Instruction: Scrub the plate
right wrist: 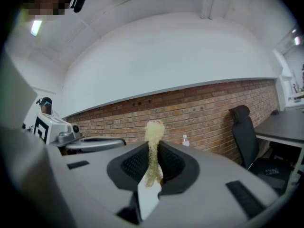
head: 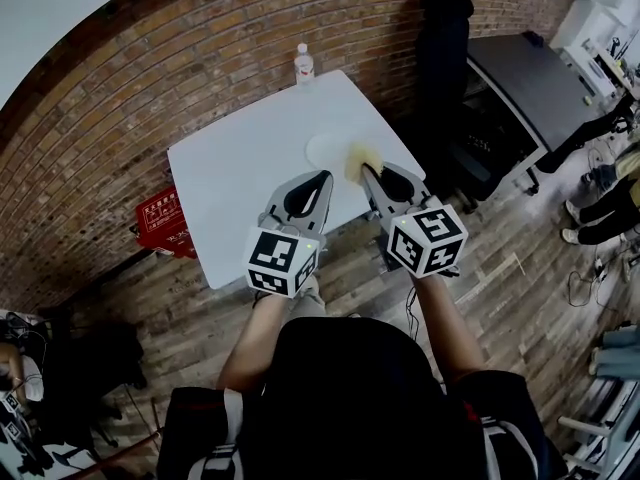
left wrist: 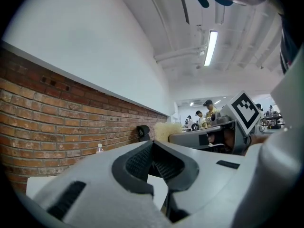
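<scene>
A pale round plate (head: pixel 330 149) lies on the white table (head: pixel 230 188), toward its near right side. My right gripper (head: pixel 368 172) is shut on a yellow fibrous scrubber (head: pixel 359 160), which sticks up between the pads (right wrist: pixel 153 141) and hangs at the plate's near right edge. My left gripper (head: pixel 325 178) is shut with nothing in it, its jaws meeting tip to tip (left wrist: pixel 152 144), just short of the plate's near edge. Both grippers point level, side by side. From the left gripper view the scrubber (left wrist: pixel 166 131) and the right gripper (left wrist: pixel 204 137) show to the right.
A clear plastic bottle (head: pixel 304 65) stands at the table's far edge by the brick wall (head: pixel 150 78). A black office chair (head: pixel 445 58) and a dark desk (head: pixel 535 83) stand to the right. A red crate (head: pixel 163 222) sits on the floor left of the table.
</scene>
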`<state>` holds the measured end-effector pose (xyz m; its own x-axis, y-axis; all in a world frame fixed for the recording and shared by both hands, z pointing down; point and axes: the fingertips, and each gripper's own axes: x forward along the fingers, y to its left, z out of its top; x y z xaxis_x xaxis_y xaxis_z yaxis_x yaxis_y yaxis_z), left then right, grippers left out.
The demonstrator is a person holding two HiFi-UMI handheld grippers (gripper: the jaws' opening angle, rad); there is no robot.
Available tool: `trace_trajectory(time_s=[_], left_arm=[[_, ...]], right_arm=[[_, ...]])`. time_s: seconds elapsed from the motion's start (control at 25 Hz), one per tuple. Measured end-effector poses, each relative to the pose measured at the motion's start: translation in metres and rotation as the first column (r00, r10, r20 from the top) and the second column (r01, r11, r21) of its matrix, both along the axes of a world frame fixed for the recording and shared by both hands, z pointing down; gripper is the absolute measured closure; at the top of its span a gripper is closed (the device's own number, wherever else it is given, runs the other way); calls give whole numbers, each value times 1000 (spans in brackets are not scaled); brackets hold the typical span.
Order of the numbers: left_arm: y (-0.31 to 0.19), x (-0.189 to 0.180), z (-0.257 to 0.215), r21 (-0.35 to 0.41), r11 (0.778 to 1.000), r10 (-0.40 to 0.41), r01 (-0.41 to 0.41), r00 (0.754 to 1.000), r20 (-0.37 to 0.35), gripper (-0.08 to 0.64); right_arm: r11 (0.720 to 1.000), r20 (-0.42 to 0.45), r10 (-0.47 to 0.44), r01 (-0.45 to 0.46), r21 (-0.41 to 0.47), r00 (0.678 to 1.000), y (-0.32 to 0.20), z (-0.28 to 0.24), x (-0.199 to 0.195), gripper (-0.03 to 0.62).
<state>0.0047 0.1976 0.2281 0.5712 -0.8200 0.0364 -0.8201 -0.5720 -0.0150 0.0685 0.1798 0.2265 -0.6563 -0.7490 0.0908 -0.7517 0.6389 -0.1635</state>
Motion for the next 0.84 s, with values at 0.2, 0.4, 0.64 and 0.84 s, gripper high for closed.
trace_trajectory(time_s=[0.2, 0.4, 0.64, 0.84], left_arm=[[9, 4, -1, 6, 1000, -4, 4, 1000, 0, 540], [15, 7, -3, 22, 1000, -19, 19, 1000, 1, 540], [19, 7, -11, 29, 999, -24, 25, 1000, -16, 540], [17, 11, -17, 40, 998, -37, 38, 999, -20, 540]], right_arm=[[1000, 1, -6, 6, 5, 1000, 9, -1, 3, 541], [1000, -4, -20, 20, 14, 1000, 18, 0, 6, 541], [999, -46, -27, 29, 45, 999, 24, -5, 10, 541], [998, -51, -35, 37, 49, 998, 27, -7, 16, 541]])
